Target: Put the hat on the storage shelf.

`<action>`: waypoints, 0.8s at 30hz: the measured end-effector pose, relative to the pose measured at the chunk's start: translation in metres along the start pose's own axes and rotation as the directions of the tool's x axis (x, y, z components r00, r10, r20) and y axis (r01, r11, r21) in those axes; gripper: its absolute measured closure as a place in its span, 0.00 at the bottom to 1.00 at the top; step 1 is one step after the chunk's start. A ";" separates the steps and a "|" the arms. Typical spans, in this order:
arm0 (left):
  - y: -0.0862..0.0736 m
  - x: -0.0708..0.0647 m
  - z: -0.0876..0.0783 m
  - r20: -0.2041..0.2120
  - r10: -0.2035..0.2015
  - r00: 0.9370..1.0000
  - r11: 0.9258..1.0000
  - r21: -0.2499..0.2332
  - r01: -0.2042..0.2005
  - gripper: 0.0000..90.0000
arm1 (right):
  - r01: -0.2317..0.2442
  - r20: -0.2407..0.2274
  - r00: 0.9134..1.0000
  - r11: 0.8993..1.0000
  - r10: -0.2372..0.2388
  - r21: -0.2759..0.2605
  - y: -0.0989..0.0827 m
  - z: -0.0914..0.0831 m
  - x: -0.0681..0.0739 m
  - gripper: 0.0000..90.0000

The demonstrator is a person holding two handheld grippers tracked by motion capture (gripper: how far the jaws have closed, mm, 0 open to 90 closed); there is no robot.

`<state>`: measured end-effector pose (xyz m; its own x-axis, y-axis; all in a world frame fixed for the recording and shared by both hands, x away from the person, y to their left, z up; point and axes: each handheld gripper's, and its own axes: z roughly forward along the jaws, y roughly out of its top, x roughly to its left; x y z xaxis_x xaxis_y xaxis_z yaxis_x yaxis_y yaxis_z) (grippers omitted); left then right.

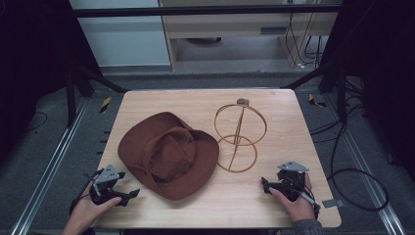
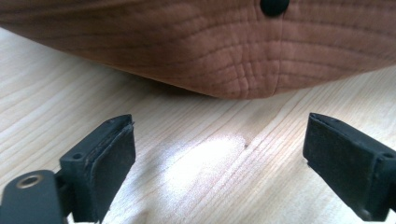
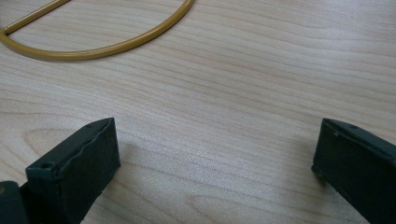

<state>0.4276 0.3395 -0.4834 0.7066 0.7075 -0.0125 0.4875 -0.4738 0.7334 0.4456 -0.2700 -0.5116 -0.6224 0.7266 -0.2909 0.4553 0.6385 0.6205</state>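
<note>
Item: brown felt cowboy hat, stitched brim, lying mid-desk just left of a gold wire hat stand. I judge it light, soft, floppy; I'd pinch the near brim edge. My left tool and right tool both stand apart, empty, resting near the front edge.

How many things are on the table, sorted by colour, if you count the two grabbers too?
Brown: 1, the hat
Gold: 1, the wire stand
Black: 2, the left gripper and the right gripper, both with jaws open and holding nothing
Total: 4
</note>
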 end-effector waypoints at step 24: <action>0.009 0.005 -0.033 0.030 -0.014 0.999 0.988 -0.155 0.018 0.16 | 0.000 0.001 1.000 1.000 0.000 0.001 0.000 0.000 0.000 0.01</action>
<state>0.4186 0.3561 -0.4539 0.7148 0.6980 -0.0429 0.4150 -0.3740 0.8294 0.4456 -0.2699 -0.5116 -0.6217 0.7268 -0.2921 0.4559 0.6390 0.6195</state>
